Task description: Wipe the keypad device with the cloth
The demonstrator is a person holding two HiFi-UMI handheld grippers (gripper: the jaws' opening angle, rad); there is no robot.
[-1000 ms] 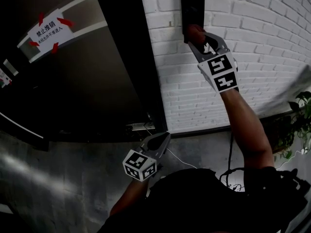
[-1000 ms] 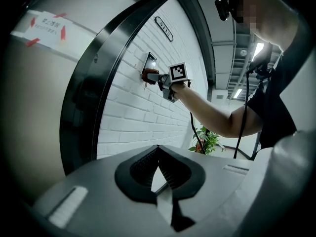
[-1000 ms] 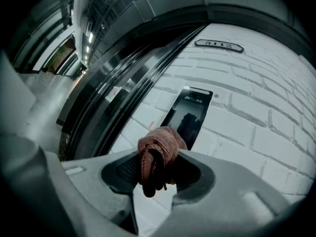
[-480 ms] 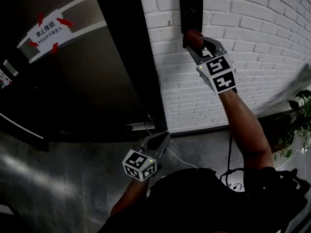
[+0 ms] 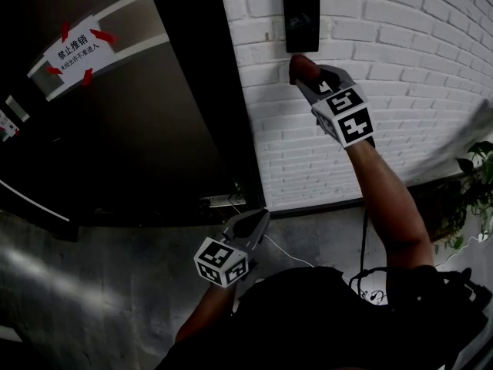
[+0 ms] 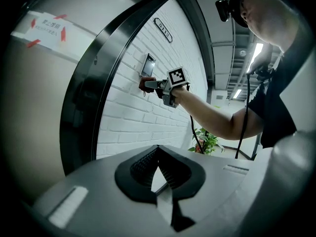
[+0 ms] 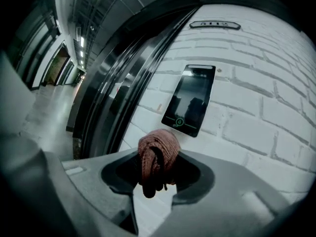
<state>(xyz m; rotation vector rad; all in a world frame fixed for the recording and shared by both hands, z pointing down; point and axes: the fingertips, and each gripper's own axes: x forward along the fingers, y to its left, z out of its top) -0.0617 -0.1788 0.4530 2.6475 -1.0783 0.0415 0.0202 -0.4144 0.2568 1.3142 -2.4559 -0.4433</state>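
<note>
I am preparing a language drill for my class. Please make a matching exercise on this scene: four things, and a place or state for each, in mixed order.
1 cloth
2 keypad device
3 left gripper
4 paper sign

a on the white brick wall
b shut, empty, held low
c in the right gripper
d taped on the dark panel

Pairs: 1-c, 2-a, 3-b, 4-d.
</note>
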